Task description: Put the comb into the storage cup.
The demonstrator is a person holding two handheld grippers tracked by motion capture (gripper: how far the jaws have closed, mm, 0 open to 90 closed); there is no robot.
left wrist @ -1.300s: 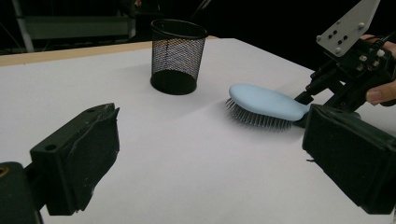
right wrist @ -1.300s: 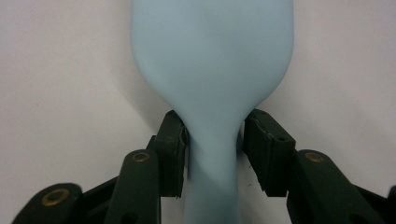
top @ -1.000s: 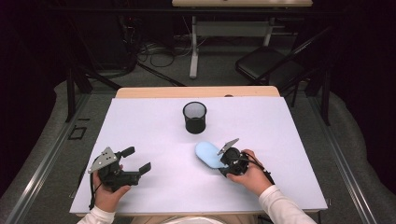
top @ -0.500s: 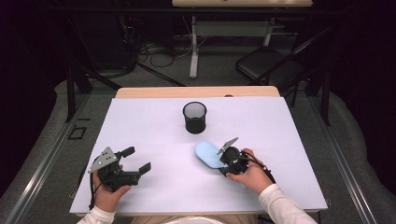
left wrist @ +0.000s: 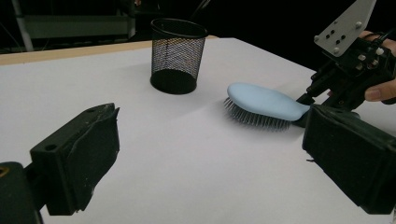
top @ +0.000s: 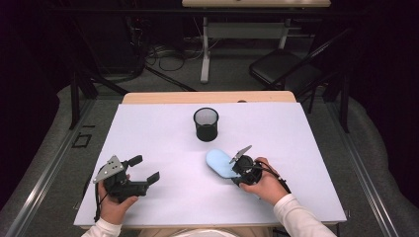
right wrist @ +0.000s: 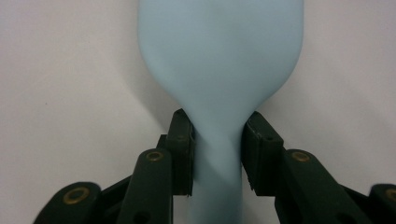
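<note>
Near the bench's (top: 148, 118) front-left corner, the left tool (top: 143, 170) gapes empty. Mid-bench toward the front, the brush (top: 220, 163) lies bristles down, light and rigid-looking; the right tool (right wrist: 215, 149) clamps its narrow neck, sensibly.

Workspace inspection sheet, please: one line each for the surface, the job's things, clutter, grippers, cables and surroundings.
Surface: white table top, bare apart from two things.
Job's things: light blue hairbrush lying bristles down; black mesh cup upright behind it.
Clutter: nothing seen.
Grippers: right gripper shut on the hairbrush handle; left gripper open, holding nothing.
Cables: one trails from the right gripper; more on the floor.
Surroundings: dark room, black chair, desk frame.
</note>
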